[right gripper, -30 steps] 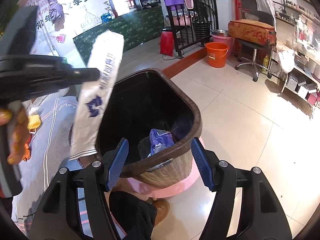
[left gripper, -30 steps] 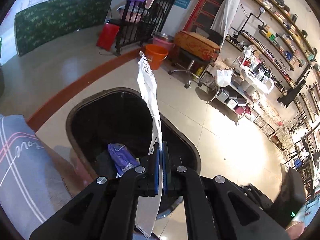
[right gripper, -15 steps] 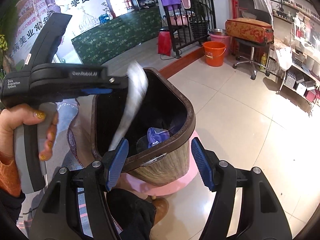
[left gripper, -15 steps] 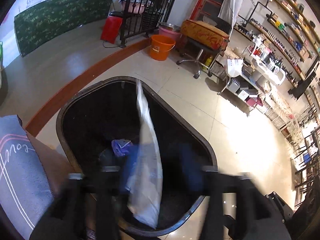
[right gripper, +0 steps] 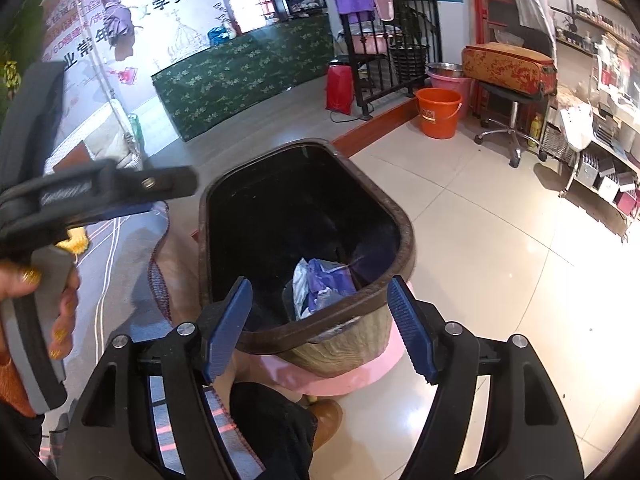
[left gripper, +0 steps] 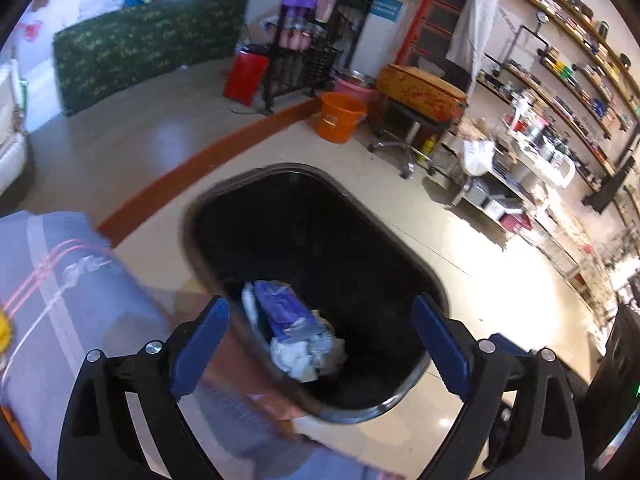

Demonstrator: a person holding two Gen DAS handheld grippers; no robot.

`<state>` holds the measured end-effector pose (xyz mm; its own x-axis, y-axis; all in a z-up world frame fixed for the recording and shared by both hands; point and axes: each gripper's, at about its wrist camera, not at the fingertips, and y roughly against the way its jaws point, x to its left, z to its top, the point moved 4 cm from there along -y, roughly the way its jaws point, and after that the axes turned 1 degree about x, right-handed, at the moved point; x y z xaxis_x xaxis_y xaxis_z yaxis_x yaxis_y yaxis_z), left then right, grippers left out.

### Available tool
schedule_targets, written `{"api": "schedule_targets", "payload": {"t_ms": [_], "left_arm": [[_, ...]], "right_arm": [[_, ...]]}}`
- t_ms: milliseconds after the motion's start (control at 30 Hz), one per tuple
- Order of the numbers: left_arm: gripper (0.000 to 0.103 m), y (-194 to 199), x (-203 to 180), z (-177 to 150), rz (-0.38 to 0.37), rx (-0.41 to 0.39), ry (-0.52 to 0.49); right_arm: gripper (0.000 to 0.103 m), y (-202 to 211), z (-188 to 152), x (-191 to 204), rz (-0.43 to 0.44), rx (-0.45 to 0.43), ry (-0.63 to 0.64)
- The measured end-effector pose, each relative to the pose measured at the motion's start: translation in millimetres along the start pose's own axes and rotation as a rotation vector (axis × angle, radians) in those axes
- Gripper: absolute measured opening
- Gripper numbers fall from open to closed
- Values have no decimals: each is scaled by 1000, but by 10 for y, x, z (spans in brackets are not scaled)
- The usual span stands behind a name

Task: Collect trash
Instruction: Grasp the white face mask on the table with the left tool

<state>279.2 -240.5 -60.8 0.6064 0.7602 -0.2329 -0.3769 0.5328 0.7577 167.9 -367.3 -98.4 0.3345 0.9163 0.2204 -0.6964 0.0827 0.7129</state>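
Over the trash bin [left gripper: 320, 208] the left tool [left gripper: 320, 336] has just been opening; its two blue pads now stand wide apart with nothing between them. A second ago they pinched a long white wrapper with a blue mark. Now that wrapper lies down inside the bin, crumpled with a blue-purple wrapper [left gripper: 296, 328] at the bottom. The right tool [right gripper: 320, 320] has been opening a little too; its two pads stand apart, one on each side of the bin's near rim, and hold nothing. There is one bin, brown-rimmed, sitting on a pink base [right gripper: 352, 376]. Behind it stand one orange bucket [right gripper: 438, 114] and one pink tub [right gripper: 450, 78]. The wall poster [right gripper: 160, 4] shows big Chinese words, "学员" among them.
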Motion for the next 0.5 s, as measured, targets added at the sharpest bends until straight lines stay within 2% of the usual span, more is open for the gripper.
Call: {"api": "schedule_targets", "payload": {"t_ms": [67, 300, 400, 500], "left_arm": [[94, 93, 91, -75, 19, -10, 23], [95, 496, 467, -399, 165, -47, 56], [95, 673, 658, -520, 207, -66, 92], [95, 888, 883, -660, 281, -96, 127]], "right_arm": [[70, -1, 1, 55, 3, 0, 9], [71, -10, 18, 346, 49, 12, 53], [71, -18, 14, 574, 98, 26, 86], [71, -23, 9, 845, 138, 35, 139]]}}
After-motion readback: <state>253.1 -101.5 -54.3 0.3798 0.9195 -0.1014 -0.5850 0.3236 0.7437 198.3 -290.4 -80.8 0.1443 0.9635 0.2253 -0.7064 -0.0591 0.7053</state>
